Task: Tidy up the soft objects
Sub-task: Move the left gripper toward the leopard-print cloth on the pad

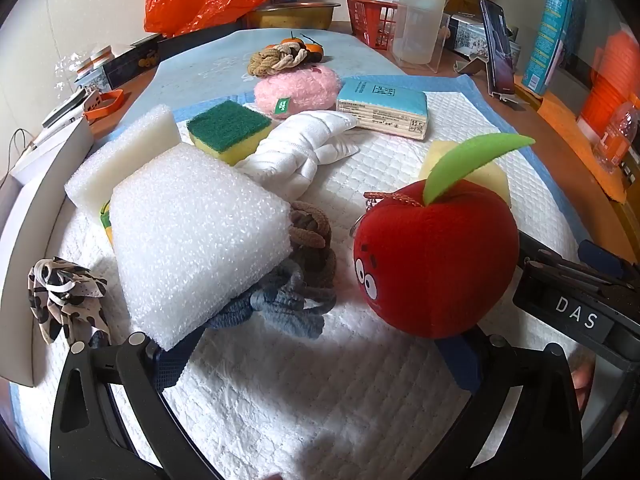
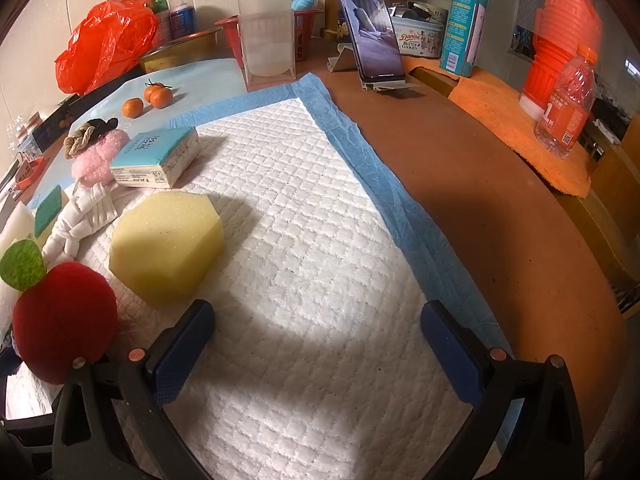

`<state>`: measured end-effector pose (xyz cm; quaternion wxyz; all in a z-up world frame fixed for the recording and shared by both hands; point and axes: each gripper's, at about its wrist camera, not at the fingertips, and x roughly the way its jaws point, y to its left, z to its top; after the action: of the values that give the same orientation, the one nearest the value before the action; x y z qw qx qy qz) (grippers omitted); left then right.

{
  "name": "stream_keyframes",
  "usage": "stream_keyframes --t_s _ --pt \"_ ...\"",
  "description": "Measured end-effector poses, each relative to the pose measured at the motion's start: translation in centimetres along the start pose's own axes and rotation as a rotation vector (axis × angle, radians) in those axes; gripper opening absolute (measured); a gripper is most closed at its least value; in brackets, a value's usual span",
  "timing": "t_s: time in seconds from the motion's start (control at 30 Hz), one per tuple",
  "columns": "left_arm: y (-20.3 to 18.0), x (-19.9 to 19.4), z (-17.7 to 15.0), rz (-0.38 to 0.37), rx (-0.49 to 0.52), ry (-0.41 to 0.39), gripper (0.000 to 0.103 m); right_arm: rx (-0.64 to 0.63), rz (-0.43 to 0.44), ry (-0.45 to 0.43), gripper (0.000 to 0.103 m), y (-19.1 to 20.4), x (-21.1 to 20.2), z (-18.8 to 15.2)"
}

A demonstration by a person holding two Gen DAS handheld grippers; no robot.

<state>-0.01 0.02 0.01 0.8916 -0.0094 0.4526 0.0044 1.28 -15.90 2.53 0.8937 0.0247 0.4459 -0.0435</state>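
Observation:
My left gripper (image 1: 316, 354) is open over the white quilted pad (image 1: 320, 400). A white foam block (image 1: 192, 240) sits by its left finger and a red plush apple (image 1: 434, 260) by its right finger. Grey and brown knotted ropes (image 1: 304, 272) lie between them. Farther back are a white knotted cloth (image 1: 304, 152), a green-yellow sponge (image 1: 228, 130), a pink fluffy pad (image 1: 298, 90) and a tissue pack (image 1: 382, 106). My right gripper (image 2: 316, 346) is open and empty; a yellow sponge (image 2: 168, 246) and the apple (image 2: 64, 320) lie to its left.
A patterned scrunchie (image 1: 66, 300) lies at the pad's left edge beside a white box wall (image 1: 36, 216). Tangerines (image 2: 148, 100), an orange bag (image 2: 104, 44), a clear container (image 2: 266, 46), a phone on a stand (image 2: 370, 28) and an orange bottle (image 2: 568, 104) stand around the brown table (image 2: 480, 200).

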Motion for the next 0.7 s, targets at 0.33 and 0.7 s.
stream_keyframes --t_s 0.33,0.7 --pt "-0.1 -0.7 -0.6 -0.026 0.039 0.002 0.103 -0.009 -0.013 0.002 0.103 0.0 0.0 0.0" --pt "0.5 -4.3 -2.4 -0.155 0.113 -0.072 0.103 -0.009 -0.013 0.001 0.103 0.0 0.0 0.0"
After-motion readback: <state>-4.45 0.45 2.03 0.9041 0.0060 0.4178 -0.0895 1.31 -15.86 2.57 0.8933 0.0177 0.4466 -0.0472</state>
